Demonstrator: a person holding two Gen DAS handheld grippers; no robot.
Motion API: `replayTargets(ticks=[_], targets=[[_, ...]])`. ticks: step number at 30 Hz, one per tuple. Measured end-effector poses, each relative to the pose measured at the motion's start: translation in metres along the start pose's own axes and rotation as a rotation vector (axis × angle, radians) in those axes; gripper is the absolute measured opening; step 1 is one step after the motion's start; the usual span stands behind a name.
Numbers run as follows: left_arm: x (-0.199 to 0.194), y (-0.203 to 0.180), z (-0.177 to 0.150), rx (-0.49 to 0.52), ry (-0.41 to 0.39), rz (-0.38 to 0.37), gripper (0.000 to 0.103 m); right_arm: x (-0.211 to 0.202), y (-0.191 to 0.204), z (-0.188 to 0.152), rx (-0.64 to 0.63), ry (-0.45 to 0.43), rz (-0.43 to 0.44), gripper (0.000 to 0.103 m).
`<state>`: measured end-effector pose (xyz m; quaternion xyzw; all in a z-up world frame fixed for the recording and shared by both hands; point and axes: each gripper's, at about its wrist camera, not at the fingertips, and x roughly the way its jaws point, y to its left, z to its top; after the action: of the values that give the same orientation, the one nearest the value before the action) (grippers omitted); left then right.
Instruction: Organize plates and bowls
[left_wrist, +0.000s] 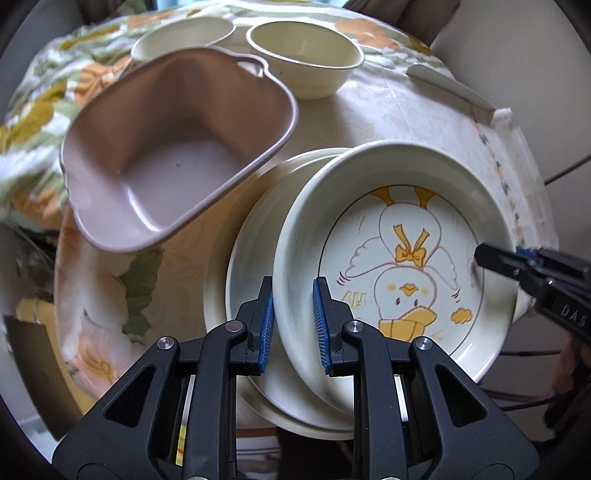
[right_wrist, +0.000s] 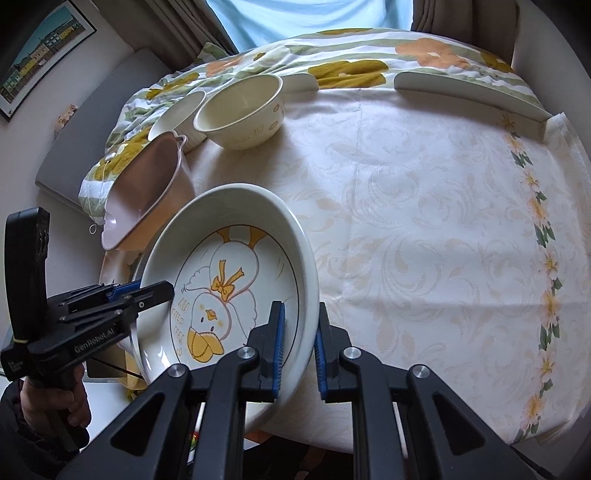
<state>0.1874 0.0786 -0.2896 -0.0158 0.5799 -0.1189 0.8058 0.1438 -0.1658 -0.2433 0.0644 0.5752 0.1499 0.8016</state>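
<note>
A cream deep plate with a yellow duck drawing (left_wrist: 406, 258) (right_wrist: 229, 280) is held tilted by both grippers over the near left of the table. My left gripper (left_wrist: 293, 291) (right_wrist: 162, 290) is shut on its left rim. My right gripper (right_wrist: 299, 314) (left_wrist: 480, 254) is shut on the opposite rim. Under it lies a stack of plain cream plates (left_wrist: 251, 258). A pink square bowl (left_wrist: 177, 155) (right_wrist: 147, 184) leans tilted just beyond the plates. Two cream bowls (left_wrist: 303, 55) (right_wrist: 240, 110) stand farther back, side by side.
The table wears a pale patterned cloth (right_wrist: 424, 240), with a flowered fabric (right_wrist: 351, 62) bunched along its far and left edges. White plates (right_wrist: 469, 92) lie at the far right edge. A hand (right_wrist: 55, 406) grasps the left gripper's handle.
</note>
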Motion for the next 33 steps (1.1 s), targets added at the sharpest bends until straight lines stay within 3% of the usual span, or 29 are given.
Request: replayTargets(ticks=[5,13,26,33], targets=[[-0.004,-0.024,-0.007,0.151,-0.042,0.167,0.017,-0.004,0.007,-0.001,-0.057,-0.026,-0.051,0.014],[-0.007,-0.037,-0.017,0.246,-0.091,0.316,0.017,-0.003,0.015,-0.002,-0.122,-0.042,-0.090,0.013],[-0.012,-0.037,-0.020,0.233,-0.112,0.388,0.017,0.004,0.022,-0.005,-0.150,-0.033,-0.098,0.013],[-0.012,-0.036,-0.020,0.218,-0.111,0.379,0.017,0.006,0.023,-0.006,-0.154,-0.035,-0.094,0.014]])
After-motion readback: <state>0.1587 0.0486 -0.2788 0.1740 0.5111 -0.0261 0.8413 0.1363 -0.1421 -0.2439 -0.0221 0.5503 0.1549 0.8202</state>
